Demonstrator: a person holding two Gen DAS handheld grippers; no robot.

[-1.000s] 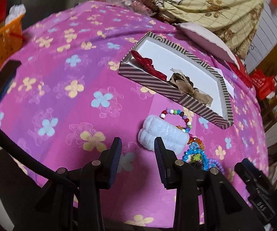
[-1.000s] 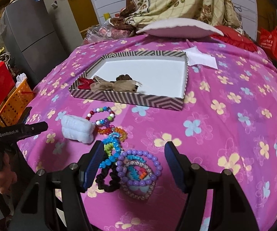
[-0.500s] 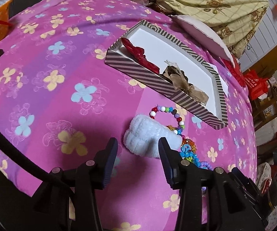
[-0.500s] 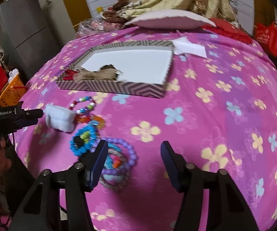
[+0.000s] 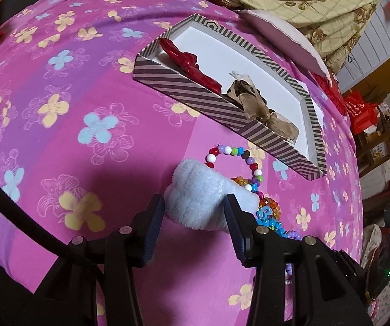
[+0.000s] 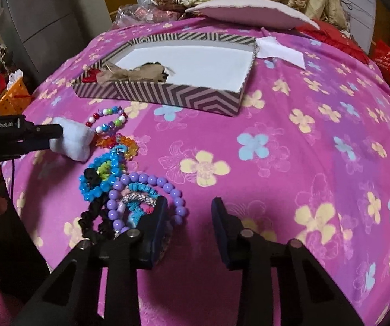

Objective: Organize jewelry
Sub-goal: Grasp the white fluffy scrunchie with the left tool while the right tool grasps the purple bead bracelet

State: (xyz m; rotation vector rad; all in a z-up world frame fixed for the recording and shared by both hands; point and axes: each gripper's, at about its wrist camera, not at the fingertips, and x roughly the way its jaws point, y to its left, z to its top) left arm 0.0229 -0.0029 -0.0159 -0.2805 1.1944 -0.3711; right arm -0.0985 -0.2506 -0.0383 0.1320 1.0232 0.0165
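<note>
Left gripper [image 5: 195, 212] has just been opening and now stands wide, its fingers straddling the fluffy white scrunchie [image 5: 203, 198]. The scrunchie sits between the pads, no squeeze visible yet. Compared with a second ago the scrunchie lay well ahead of the tips; now it is right in the gap, so the left hand has come down onto it. Read: a grab is lined up, only the close is left.

Just beyond the scrunchie lies the multicolour bead bracelet [image 5: 238, 160], touching its far edge. It could get dragged along.

Farther ahead is the striped box [image 5: 195, 87], already holding a red scrunchie [image 5: 189, 65] and a brown bow [image 5: 260, 103]. Likely drop spot for the white one.

Right gripper [image 6: 188, 217] has just been closing and now stands narrow, with only pink floral cloth [image 6: 303, 135] between the fingers. Its left finger rests on the purple bead bracelet [image 6: 143, 187] and the tangled pile beside it; earlier the pile sat between the jaws. Not a clean grip. Probably needs re-aiming left.
</note>
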